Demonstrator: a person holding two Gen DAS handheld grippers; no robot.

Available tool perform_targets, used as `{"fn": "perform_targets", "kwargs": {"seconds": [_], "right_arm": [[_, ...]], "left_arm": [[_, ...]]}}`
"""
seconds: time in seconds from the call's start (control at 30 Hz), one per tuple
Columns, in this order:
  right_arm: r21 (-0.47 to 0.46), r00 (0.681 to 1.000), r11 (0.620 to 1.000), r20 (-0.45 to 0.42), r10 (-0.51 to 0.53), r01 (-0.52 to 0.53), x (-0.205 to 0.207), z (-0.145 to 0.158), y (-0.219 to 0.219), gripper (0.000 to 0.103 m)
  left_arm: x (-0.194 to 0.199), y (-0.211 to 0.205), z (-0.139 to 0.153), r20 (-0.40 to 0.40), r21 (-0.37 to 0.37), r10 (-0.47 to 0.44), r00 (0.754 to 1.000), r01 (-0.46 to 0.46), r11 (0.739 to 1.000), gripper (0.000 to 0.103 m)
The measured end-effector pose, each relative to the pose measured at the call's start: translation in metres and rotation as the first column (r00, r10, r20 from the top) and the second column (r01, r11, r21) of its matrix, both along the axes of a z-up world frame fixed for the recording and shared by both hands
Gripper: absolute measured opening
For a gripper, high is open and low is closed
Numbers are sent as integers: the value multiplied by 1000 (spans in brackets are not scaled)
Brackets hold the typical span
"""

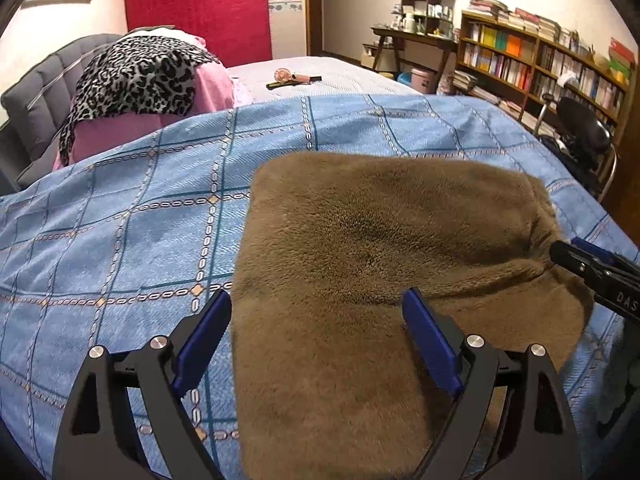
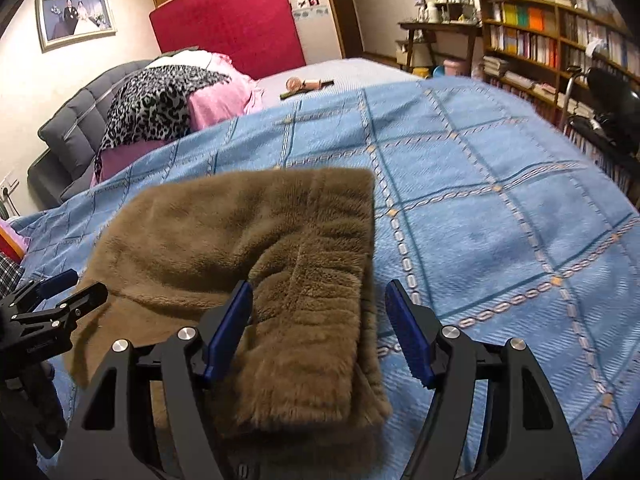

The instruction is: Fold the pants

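A folded pair of brown fleece pants [image 1: 384,264] lies on a blue checked bedspread [image 1: 132,232], filling the centre and lower right of the left wrist view and the lower left and centre of the right wrist view. The left gripper [image 1: 316,320] hovers low in its own frame with its jaws spread wide and nothing between them; one blue pad sits over the bedspread, the other over the fleece. The right gripper [image 2: 320,312] is likewise wide open and empty, straddling the pants' folded edge at the bottom of its frame. Beyond the bedspread, in the upper left of both views, a leopard-print cloth [image 1: 136,76] is draped over pink bedding [image 1: 212,84] beside a grey padded headboard [image 1: 36,92], with a red panel [image 1: 200,8] on the wall behind. A small fan and a dark comb-like item, too small to be sure of, lie on the far mattress [image 1: 294,78]. A bookshelf [image 1: 536,64] fills the upper right. White letters "DAS" show on the right gripper's body at the right edge of the left view.
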State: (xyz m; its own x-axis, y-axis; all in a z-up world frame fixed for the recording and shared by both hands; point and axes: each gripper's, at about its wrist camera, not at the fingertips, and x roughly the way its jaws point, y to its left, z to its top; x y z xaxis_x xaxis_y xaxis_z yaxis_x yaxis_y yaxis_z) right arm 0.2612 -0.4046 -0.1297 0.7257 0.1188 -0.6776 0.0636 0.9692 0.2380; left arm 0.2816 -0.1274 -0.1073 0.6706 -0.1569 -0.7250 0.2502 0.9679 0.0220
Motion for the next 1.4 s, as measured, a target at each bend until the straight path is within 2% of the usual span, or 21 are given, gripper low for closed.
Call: {"fn": "perform_targets", "kwargs": {"seconds": [0.2,0.3,0.4,0.67,0.73,1.03,1.2,1.3,1.4], "right_arm": [[-21,999,1000,32,1,0,-33,27,7,71],[-41,998,999,63,20,-18,-52,44,16,72],[-59,995,998,97,30,-24,-71,62,26,78],[-75,985,996,166,50,-38,-112,98,47,79],[-81,982,996,181,59,-45,-123,105,52,84],[-129,975,990,205,79,-53,-154,121,74,92],[-153,975,987,208,82,-50,-162,124,80,92],[-159,974,986,210,83,-49,-166,127,81,98],[-170,973,985,217,79,-42,-170,131,83,98]], "left_arm": [[-24,-1,26,25,-13,3,1000,-3,1000,87],[-41,-1,42,46,-21,4,999,-3,1000,92],[-55,-1,54,62,-24,3,998,-1,1000,92],[-96,-3,85,111,55,14,994,-20,998,94],[-107,-1,91,126,62,18,992,-26,998,94],[-144,0,110,158,72,20,987,-31,997,94],[-157,0,113,181,86,27,983,-43,995,94],[-161,-1,115,175,68,17,984,-29,997,94],[-164,-1,118,169,56,18,985,-28,998,94]]}}
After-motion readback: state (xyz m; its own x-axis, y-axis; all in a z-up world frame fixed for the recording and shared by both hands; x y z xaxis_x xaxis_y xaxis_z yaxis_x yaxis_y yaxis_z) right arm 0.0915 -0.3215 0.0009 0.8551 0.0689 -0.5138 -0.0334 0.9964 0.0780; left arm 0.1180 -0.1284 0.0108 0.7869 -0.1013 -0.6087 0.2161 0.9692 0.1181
